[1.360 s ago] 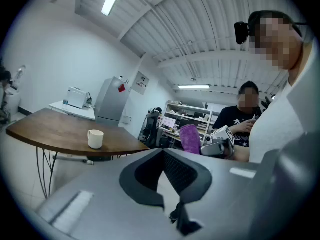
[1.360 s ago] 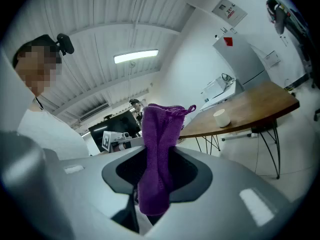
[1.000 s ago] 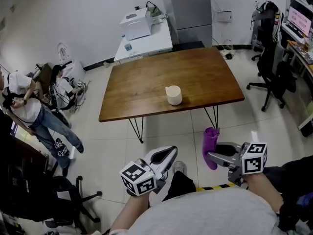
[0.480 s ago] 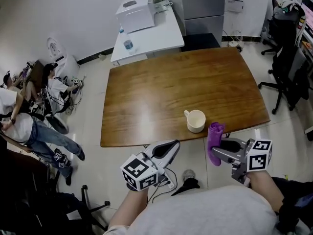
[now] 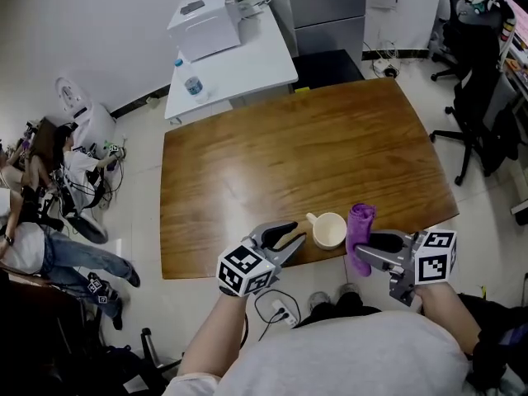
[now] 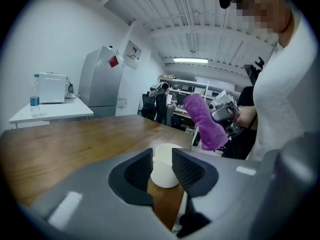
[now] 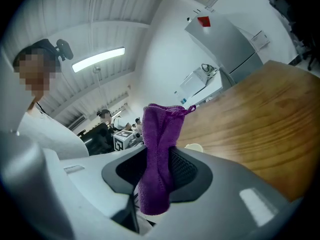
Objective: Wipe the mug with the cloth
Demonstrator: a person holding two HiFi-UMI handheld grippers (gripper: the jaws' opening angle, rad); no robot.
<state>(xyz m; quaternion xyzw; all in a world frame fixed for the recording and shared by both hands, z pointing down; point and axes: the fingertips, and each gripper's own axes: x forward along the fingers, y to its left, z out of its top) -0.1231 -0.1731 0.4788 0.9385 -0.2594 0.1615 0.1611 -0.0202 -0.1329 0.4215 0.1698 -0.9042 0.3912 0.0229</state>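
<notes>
The mug [image 5: 329,230] stood near the near edge of the wooden table [image 5: 272,155], right of its middle, upright with its handle turned to the left. The left gripper [image 5: 289,236] hung at that near edge just left of the mug, its tips close to the handle. Its jaws had just been opening and stood narrowly apart with nothing pressed between them. In the left gripper view the mug [image 6: 164,170] showed through the gap, apparently just beyond the tips rather than inside them, though the wide lens made that hard to judge. The right gripper [image 5: 367,250] was just right of the mug, its jaws closed on the purple cloth [image 5: 360,236]. The cloth stood up above the jaws as a bunched roll and hung a little below them. In the right gripper view the cloth [image 7: 157,154] filled the gap, and the mug's rim [image 7: 194,147] peeked out just behind it. A white side table [image 5: 239,64] stood beyond the far left corner.
</notes>
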